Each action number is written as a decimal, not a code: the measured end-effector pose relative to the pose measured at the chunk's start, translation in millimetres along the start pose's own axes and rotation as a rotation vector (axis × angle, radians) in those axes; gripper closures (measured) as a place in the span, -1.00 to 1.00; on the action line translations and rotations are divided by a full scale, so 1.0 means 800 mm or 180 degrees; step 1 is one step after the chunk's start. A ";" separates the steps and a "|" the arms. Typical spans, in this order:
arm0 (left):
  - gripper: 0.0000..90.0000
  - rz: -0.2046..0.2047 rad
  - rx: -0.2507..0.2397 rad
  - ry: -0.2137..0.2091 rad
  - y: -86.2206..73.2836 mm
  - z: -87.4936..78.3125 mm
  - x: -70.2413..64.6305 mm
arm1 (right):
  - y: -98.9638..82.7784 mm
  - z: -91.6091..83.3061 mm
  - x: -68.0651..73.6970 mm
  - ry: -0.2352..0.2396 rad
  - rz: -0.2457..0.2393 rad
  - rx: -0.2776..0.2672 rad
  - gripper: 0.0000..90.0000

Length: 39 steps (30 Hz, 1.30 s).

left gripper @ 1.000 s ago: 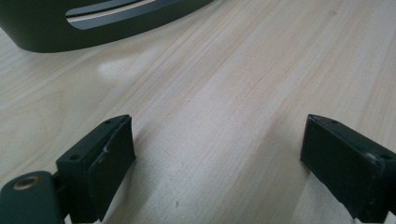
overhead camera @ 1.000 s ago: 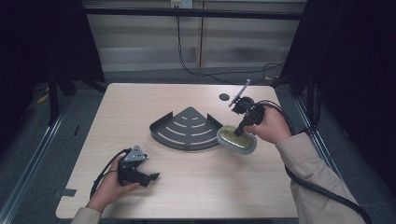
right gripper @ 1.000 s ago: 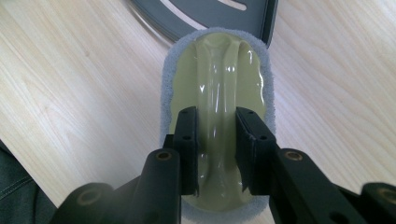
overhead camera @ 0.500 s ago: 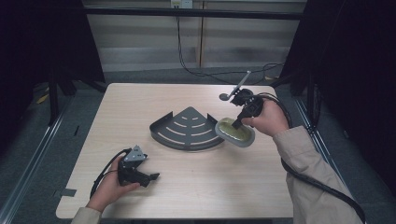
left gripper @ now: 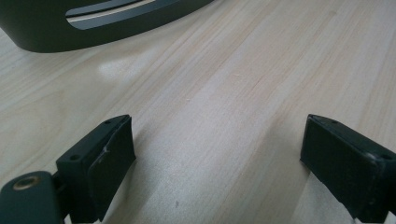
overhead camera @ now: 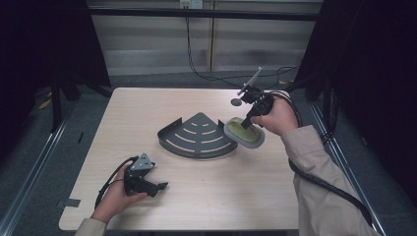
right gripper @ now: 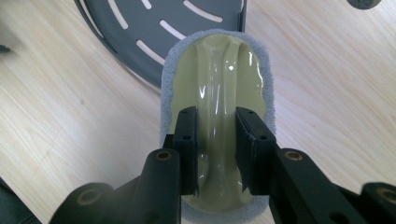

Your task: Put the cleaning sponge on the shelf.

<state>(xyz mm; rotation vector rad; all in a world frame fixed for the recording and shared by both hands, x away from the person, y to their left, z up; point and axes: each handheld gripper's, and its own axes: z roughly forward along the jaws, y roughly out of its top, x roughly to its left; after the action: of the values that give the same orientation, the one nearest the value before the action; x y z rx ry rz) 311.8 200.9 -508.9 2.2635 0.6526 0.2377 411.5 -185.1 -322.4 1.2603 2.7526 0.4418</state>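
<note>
An oval scrubber with a pale green plastic grip ridge and a grey pad hangs just above the table, beside the right edge of a dark grey slotted corner shelf. My right gripper is shut on the scrubber's ridge, one jaw on each side, with the shelf under the scrubber's far end. My left gripper rests on the table at the front left. Its jaws stand wide open with only bare wood between them, and the shelf's wall lies ahead.
The light wooden table has bare surface across its front and left. A small dark round disc lies near the far edge, behind the right hand, and its rim shows as the disc. Cables trail from both grippers.
My right gripper has lifted the scrubber and carried it a little farther from me, closer to the shelf's right edge. The left gripper has stayed put.
</note>
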 end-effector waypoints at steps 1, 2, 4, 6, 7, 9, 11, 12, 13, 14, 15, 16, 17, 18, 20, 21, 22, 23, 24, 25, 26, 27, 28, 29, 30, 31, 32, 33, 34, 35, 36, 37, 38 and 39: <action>-0.80 -0.0001 -0.0002 0.0001 0.000 0.000 0.000 | 0.002 -0.001 0.000 -0.0008 0.0009 0.0007 0.58; -0.80 0.0001 -0.0001 0.0000 0.000 0.000 0.000 | 0.004 -0.001 -0.001 -0.0012 0.0004 0.0002 0.58; -0.80 0.0004 -0.0004 0.0000 0.000 0.000 0.000 | 0.008 -0.002 -0.002 -0.0007 -0.0004 -0.0003 0.58; -0.80 0.0004 0.0001 -0.0001 0.000 0.000 0.000 | 0.012 -0.002 -0.003 -0.0024 0.0009 -0.0019 0.58; -0.80 0.0003 -0.0004 -0.0002 0.000 0.000 0.000 | 0.014 -0.002 -0.004 -0.0028 0.0026 -0.0041 0.58; -0.80 0.0009 -0.0003 -0.0001 0.000 0.000 0.000 | 0.018 -0.001 -0.004 -0.0018 0.0051 -0.0056 0.58; -0.80 0.0006 -0.0002 -0.0002 0.000 0.000 0.000 | 0.021 0.001 -0.005 -0.0001 0.0060 -0.0065 0.58; -0.80 -0.0003 -0.0010 -0.0001 0.000 0.000 0.000 | 0.023 0.002 -0.005 -0.0008 0.0071 -0.0058 0.58; -0.80 -0.0007 -0.0012 -0.0005 0.000 0.000 0.000 | 0.025 0.003 -0.005 -0.0007 0.0057 -0.0056 0.58; -0.80 0.0006 -0.0002 -0.0005 0.000 0.000 0.000 | 0.028 0.004 -0.004 0.0004 0.0076 -0.0036 0.58; -0.80 0.0006 -0.0001 -0.0008 0.000 0.000 0.000 | 0.030 0.005 -0.004 -0.0004 0.0070 -0.0035 0.58; -0.80 0.0006 -0.0001 -0.0007 0.000 0.000 0.000 | 0.032 0.006 -0.004 -0.0017 0.0061 -0.0021 0.59; -0.80 -0.0003 -0.0010 -0.0005 0.000 0.000 0.000 | 0.035 0.006 -0.003 -0.0018 0.0060 -0.0026 0.58; -0.80 0.0008 -0.0001 -0.0006 0.000 0.000 0.000 | 0.038 0.007 -0.003 -0.0016 0.0057 -0.0032 0.58; -0.80 0.0009 0.0000 -0.0008 0.000 0.000 0.000 | 0.042 0.010 -0.001 -0.0010 0.0053 -0.0038 0.58; -0.80 0.0010 0.0000 -0.0006 0.000 0.000 0.000 | 0.045 0.011 -0.001 -0.0013 0.0049 -0.0026 0.58; -0.80 0.0009 0.0000 -0.0007 0.000 0.000 0.000 | 0.049 0.014 0.001 -0.0017 0.0049 -0.0038 0.58; -0.80 0.0008 0.0001 -0.0007 0.000 0.000 0.000 | 0.050 0.016 0.001 -0.0014 0.0036 -0.0038 0.59; -0.80 0.0008 0.0001 -0.0007 0.000 0.000 0.000 | 0.052 0.018 0.001 -0.0011 0.0045 -0.0053 0.59; -0.80 0.0007 0.0001 -0.0008 0.000 0.000 0.000 | 0.052 0.018 0.001 -0.0011 0.0045 -0.0053 0.59; -0.80 0.0008 0.0001 -0.0008 0.000 0.000 0.000 | 0.053 0.019 0.001 -0.0006 0.0047 -0.0049 0.58; -0.80 0.0008 -0.0001 -0.0006 0.000 0.000 0.000 | 0.054 0.021 0.001 0.0004 0.0068 -0.0049 0.58; -0.80 0.0008 -0.0001 -0.0006 0.000 0.000 0.000 | 0.055 0.023 0.001 0.0002 0.0060 -0.0042 0.59; -0.80 0.0010 0.0001 -0.0013 0.000 0.000 0.000 | 0.056 0.026 0.001 0.0008 0.0074 -0.0041 0.58; -0.80 0.0010 0.0001 -0.0014 0.000 0.000 0.000 | 0.057 0.028 0.001 -0.0003 0.0057 -0.0029 0.59; -0.80 0.0009 0.0001 -0.0013 0.000 0.000 0.000 | 0.057 0.030 0.001 -0.0001 0.0066 -0.0025 0.58; -0.80 0.0010 0.0002 -0.0014 0.000 0.000 0.000 | 0.058 0.031 0.001 0.0014 0.0077 -0.0025 0.58; -0.80 0.0010 0.0002 -0.0014 0.000 0.000 0.000 | 0.059 0.033 0.001 -0.0008 0.0038 -0.0016 0.58; -0.80 0.0010 0.0002 -0.0014 0.000 0.000 0.000 | 0.060 0.035 0.002 0.0005 0.0073 -0.0030 0.58; -0.80 0.0011 0.0002 -0.0013 0.000 0.000 0.000 | 0.061 0.037 0.001 0.0011 0.0056 -0.0029 0.59; -0.80 0.0011 0.0002 -0.0013 0.000 0.000 0.000 | 0.061 0.037 0.001 0.0011 0.0056 -0.0029 0.59; -0.80 0.0009 0.0001 -0.0014 0.000 0.000 0.000 | 0.062 0.038 0.001 0.0016 0.0063 -0.0033 0.58; -0.80 0.0011 0.0002 -0.0013 0.000 0.000 0.000 | 0.062 0.039 0.001 0.0003 0.0057 -0.0022 0.58; -0.80 0.0010 0.0001 -0.0013 0.000 0.000 0.000 | 0.063 0.040 0.001 0.0000 0.0056 -0.0021 0.58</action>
<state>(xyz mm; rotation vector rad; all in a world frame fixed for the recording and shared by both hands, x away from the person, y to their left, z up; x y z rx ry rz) 312.0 200.9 -509.0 2.2648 0.6471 0.2344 453.9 -146.0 -337.7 1.2841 2.7396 0.4522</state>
